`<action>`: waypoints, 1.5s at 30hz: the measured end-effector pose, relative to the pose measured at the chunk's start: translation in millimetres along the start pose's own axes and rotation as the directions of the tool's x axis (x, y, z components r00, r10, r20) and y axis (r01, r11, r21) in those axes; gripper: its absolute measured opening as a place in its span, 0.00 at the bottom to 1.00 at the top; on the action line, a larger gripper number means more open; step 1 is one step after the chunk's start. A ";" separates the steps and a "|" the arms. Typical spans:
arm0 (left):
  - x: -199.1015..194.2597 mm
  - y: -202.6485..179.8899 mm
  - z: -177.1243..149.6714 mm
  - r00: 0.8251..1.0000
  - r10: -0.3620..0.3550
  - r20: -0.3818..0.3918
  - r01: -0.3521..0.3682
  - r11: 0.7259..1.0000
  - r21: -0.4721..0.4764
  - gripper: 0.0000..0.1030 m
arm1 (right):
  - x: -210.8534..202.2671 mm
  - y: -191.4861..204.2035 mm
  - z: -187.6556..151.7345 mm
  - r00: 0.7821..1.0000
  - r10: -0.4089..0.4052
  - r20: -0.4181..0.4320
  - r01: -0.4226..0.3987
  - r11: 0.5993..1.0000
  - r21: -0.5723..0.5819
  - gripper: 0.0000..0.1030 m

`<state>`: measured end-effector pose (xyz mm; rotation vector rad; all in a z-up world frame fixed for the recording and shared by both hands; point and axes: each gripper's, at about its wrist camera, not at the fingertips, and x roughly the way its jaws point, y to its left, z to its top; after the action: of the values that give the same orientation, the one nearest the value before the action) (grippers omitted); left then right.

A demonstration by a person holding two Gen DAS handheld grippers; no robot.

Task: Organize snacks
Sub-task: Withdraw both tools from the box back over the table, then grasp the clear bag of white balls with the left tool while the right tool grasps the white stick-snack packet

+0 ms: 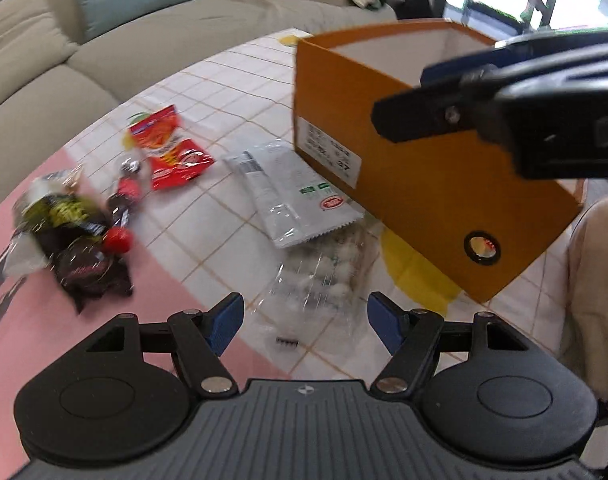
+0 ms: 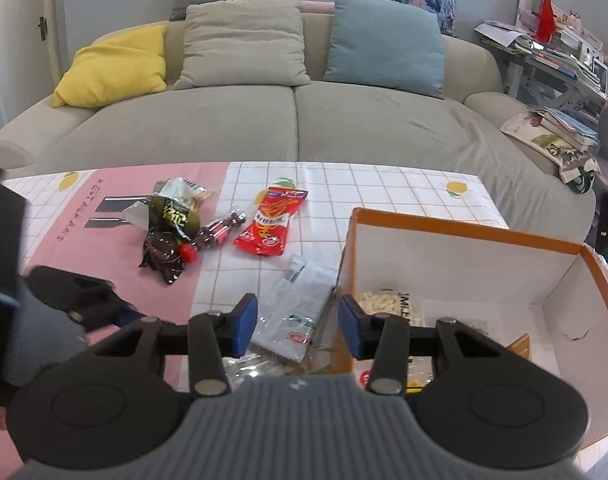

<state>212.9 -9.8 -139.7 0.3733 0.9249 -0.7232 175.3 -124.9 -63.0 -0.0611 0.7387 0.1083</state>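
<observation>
The orange box stands open-topped at the right end of the table, its near corner reaching the table's front edge and its far wall short of the back edge, beyond which the sofa runs the whole width. Open cloth lies between the box and the snacks to the left, and along the back. The left gripper hangs with jaws spread and nothing between them, above a clear bag of pale pieces whose outline is blurred and partly covered by a white packet; that packet's far corner sits against the foot of the box. The right gripper is also empty, jaws parted more narrowly, straddling the box's near-left corner, with one pad outside over the white packet and the other over the inside. In the box a bag of pale snacks shows, cut off by the gripper. Farther left lie a red packet, a small bottle with a red cap, and a dark heap of wrappers, smeared in the left view. Cushions line the sofa; stacked books crowd its right arm.
</observation>
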 end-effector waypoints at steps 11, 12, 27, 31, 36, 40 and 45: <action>38.9 -2.3 16.2 0.998 -0.005 -0.064 0.006 1.000 0.007 0.74 | 10.5 -14.2 -1.5 0.999 -0.018 -0.036 0.021 0.997 0.068 0.49; 37.6 -1.8 16.1 0.998 -0.004 -0.061 0.004 1.000 -0.005 0.72 | 11.3 -15.4 -2.0 0.999 -0.020 -0.040 0.023 0.997 0.072 0.49; -11.0 25.0 -32.5 0.979 0.181 -0.089 -0.201 0.921 -0.333 0.61 | -4.4 -6.8 -0.9 1.000 -0.005 0.031 0.003 0.999 0.041 0.50; -32.0 42.0 -55.6 0.958 0.264 -0.112 -0.285 0.841 -0.460 0.61 | -6.6 11.5 0.4 0.997 0.053 0.049 -0.054 0.998 0.019 0.50; -49.0 62.8 -74.6 0.921 0.354 -0.165 -0.383 0.738 -0.555 0.61 | 18.7 43.6 -3.3 0.997 0.071 -0.018 -0.071 0.997 0.021 0.64; -56.4 78.8 -82.5 0.912 0.368 -0.178 -0.398 0.697 -0.596 0.61 | 50.1 65.4 -8.5 0.998 0.021 -0.064 -0.020 1.000 0.017 0.77; -56.5 86.4 -90.2 0.912 0.372 -0.175 -0.394 0.670 -0.630 0.60 | 92.0 68.5 -11.7 0.985 -0.085 -0.148 0.100 0.990 0.097 0.80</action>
<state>198.5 126.4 -144.5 -0.0586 1.0257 0.0309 226.8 -51.0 -134.8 -0.0036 0.8831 -0.0242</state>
